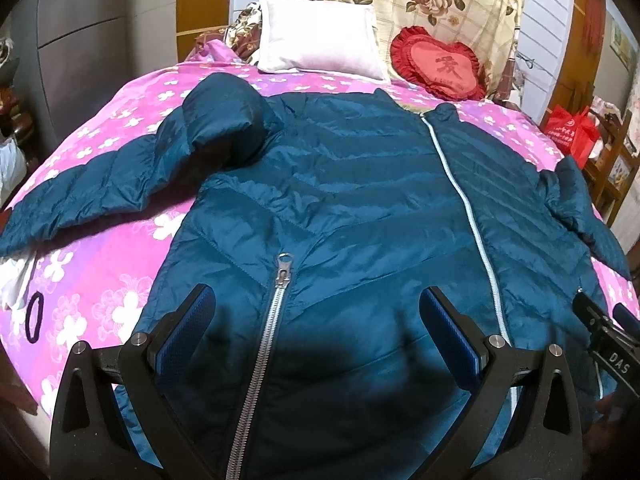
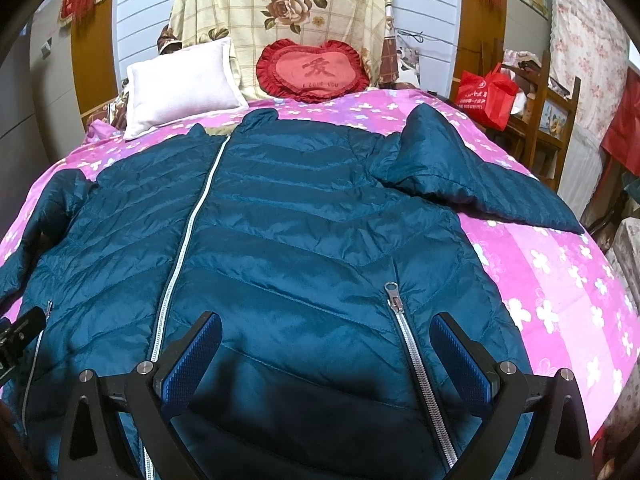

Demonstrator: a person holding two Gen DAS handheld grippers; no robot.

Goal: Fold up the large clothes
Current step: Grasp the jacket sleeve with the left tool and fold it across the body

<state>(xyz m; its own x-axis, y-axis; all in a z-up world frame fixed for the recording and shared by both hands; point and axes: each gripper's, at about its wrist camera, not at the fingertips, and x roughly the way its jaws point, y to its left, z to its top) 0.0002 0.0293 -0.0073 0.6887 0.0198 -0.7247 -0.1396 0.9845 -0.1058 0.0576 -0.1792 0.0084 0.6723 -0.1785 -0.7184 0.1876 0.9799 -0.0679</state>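
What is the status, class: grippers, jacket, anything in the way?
Left gripper open, right gripper open, both empty. Teal quilted puffer jacket flat on pink floral bedspread, unfolded, sleeves out. Black hair tie nearby, clear of jacket.

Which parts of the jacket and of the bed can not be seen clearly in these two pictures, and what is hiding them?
- Hem of the jacket: both views, covered by the open left gripper and right gripper and their shadows.
- One cuff: left wrist view, cut off by the left edge.
- Bed cover under the jacket: hidden by the jacket.
- Print on the red bag: too small to read.
- Small black ring: left wrist view, unclear what it is.
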